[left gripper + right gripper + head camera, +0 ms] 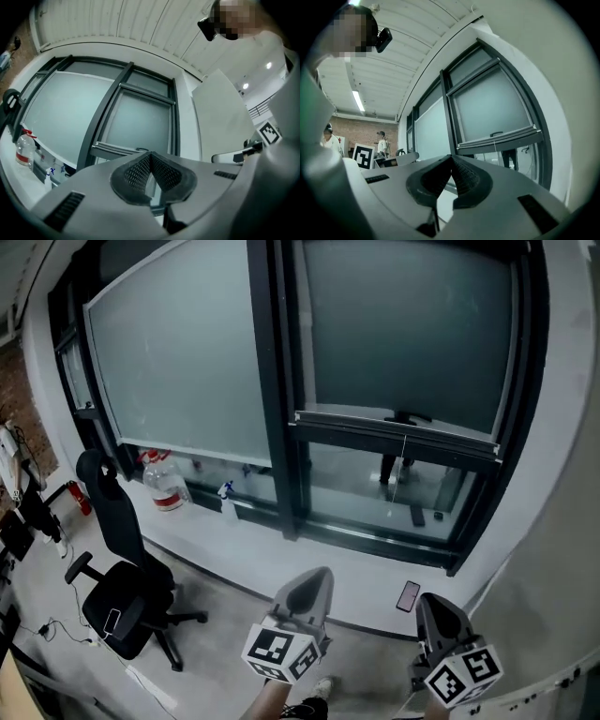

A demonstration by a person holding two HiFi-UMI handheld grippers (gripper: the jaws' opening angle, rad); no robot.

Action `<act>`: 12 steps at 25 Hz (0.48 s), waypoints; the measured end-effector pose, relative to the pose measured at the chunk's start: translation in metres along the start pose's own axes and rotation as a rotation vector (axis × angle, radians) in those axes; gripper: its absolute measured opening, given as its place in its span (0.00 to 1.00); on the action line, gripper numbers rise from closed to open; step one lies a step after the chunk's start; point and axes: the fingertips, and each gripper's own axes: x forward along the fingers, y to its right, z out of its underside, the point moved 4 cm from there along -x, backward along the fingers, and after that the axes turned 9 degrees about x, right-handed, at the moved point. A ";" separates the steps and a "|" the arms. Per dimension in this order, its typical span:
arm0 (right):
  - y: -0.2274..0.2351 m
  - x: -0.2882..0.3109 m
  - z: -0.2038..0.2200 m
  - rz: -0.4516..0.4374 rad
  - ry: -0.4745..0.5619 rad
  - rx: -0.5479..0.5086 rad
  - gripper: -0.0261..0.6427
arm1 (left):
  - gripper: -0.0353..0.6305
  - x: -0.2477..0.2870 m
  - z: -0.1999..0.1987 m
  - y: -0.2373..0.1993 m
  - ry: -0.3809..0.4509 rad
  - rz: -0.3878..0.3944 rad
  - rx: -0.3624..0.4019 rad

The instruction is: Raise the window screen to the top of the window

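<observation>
The window screen (403,329) covers the upper part of the right-hand pane, inside a dark frame. Its bottom bar (394,433) sits about two thirds of the way down the pane, with a small handle (405,417) and a thin cord (404,463) hanging from it. The bar also shows in the left gripper view (115,150) and the right gripper view (499,140). My left gripper (316,579) and right gripper (433,606) are low in the head view, well short of the window and apart from the bar. Both are shut with nothing between their pads.
A white sill (281,563) runs under the window, carrying a water bottle (167,486), a spray bottle (228,503) and a phone (408,596). A black office chair (122,587) stands at the lower left. The white wall (562,521) closes in on the right.
</observation>
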 end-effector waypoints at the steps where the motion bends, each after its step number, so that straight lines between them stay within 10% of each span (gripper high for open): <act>1: 0.004 0.021 -0.006 -0.006 0.011 -0.019 0.05 | 0.05 0.016 0.001 -0.017 0.004 -0.006 -0.003; 8: 0.034 0.138 -0.034 0.008 -0.009 -0.115 0.05 | 0.05 0.121 0.000 -0.092 0.022 0.106 0.115; 12: 0.059 0.176 -0.034 0.000 -0.034 -0.082 0.05 | 0.05 0.163 -0.001 -0.090 0.134 0.213 0.030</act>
